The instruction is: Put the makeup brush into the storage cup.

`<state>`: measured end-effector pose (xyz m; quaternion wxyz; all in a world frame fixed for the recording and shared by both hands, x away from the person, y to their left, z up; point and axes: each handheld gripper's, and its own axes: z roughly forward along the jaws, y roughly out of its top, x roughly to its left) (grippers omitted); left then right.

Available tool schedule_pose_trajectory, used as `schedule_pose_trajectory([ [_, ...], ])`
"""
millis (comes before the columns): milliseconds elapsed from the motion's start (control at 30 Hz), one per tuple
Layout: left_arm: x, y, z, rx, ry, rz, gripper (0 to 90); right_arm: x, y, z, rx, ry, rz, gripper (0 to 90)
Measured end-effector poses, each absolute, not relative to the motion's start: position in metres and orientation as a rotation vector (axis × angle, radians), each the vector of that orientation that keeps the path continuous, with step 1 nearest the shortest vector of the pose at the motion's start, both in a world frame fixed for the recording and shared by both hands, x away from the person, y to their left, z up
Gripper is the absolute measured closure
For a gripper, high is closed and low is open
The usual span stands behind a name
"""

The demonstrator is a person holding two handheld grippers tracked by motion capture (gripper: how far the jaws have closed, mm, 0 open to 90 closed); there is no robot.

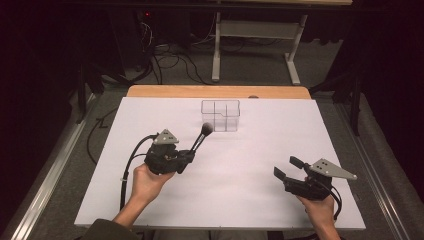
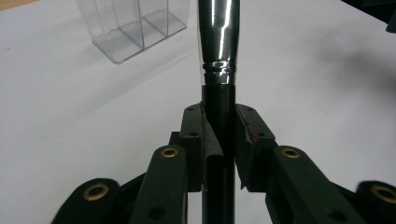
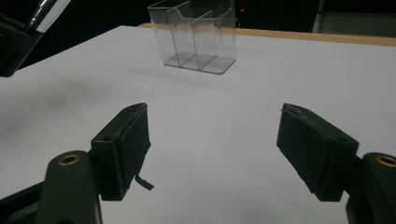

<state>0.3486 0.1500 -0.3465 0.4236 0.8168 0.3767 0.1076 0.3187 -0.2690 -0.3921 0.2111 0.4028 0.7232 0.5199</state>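
A makeup brush point(image 1: 200, 136) with a black handle, silver ferrule point(image 2: 218, 37) and dark bristles is held up off the white table. My left gripper point(image 1: 189, 156) is shut on its black handle point(image 2: 218, 121), and the bristle end points toward the clear plastic organizer point(image 1: 220, 115). That organizer point(image 2: 133, 25) has several compartments and stands at the back middle of the table; it looks empty point(image 3: 198, 39). My right gripper point(image 1: 286, 168) is low at the right front, its jaws wide apart point(image 3: 212, 154) with nothing between them.
The white table top point(image 1: 250, 165) has a wooden edge point(image 1: 220, 91) at the back. Beyond it are a table frame point(image 1: 255, 40) and cables on the floor. A metal rail point(image 1: 55, 160) runs along the left side.
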Motion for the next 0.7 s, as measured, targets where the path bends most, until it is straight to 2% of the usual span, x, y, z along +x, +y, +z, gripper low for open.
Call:
schedule_pose_trajectory([
  [700,0.345,0.130,-0.350,2.029,0.850,0.251,74.2,0.317,-0.264,-0.384,1.102,1.988,1.514,20.6],
])
